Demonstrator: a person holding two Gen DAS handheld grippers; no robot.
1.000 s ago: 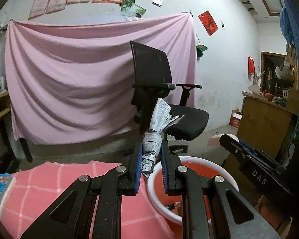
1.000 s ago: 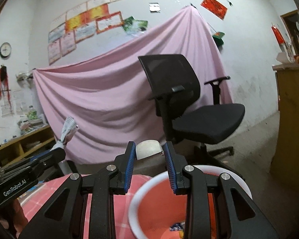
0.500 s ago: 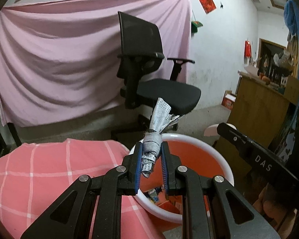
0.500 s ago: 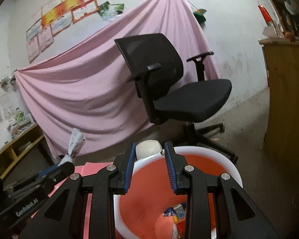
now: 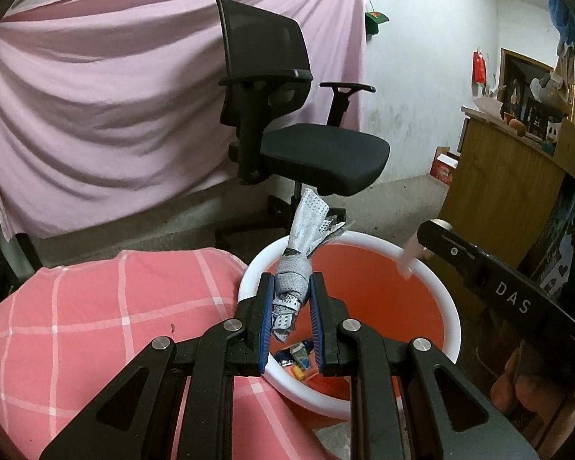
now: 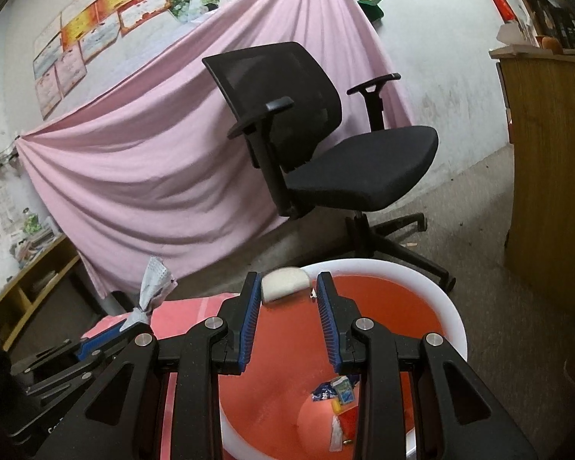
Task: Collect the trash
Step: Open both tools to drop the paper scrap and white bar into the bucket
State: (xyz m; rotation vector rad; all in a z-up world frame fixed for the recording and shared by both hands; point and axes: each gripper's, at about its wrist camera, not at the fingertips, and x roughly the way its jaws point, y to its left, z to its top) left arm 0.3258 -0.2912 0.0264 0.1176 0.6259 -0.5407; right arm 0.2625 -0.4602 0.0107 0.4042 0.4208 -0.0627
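My left gripper point(image 5: 290, 287) is shut on a twisted grey-white perforated wrapper point(image 5: 297, 280), held upright over the near rim of the orange bin with a white rim point(image 5: 450, 306). The wrapper also shows in the right wrist view point(image 6: 153, 291). Several small wrappers point(image 5: 297, 360) lie at the bin's bottom, also in the right wrist view point(image 6: 341, 387). My right gripper point(image 6: 285, 287) is shut on a small white pad-like piece point(image 6: 283, 287), held over the bin point(image 6: 454, 329). It shows in the left wrist view point(image 5: 406, 260) at the bin's far right rim.
A table with a pink checked cloth point(image 5: 96, 326) lies left of the bin. A black office chair point(image 5: 287, 134) stands behind it, before a pink sheet point(image 5: 96, 115). A wooden cabinet point(image 5: 498, 191) stands at the right, low shelves point(image 6: 30, 283) at the left.
Both grippers have tilted down and moved forward over the bin, so its inside and the trash in it now show. Both keep their hold.
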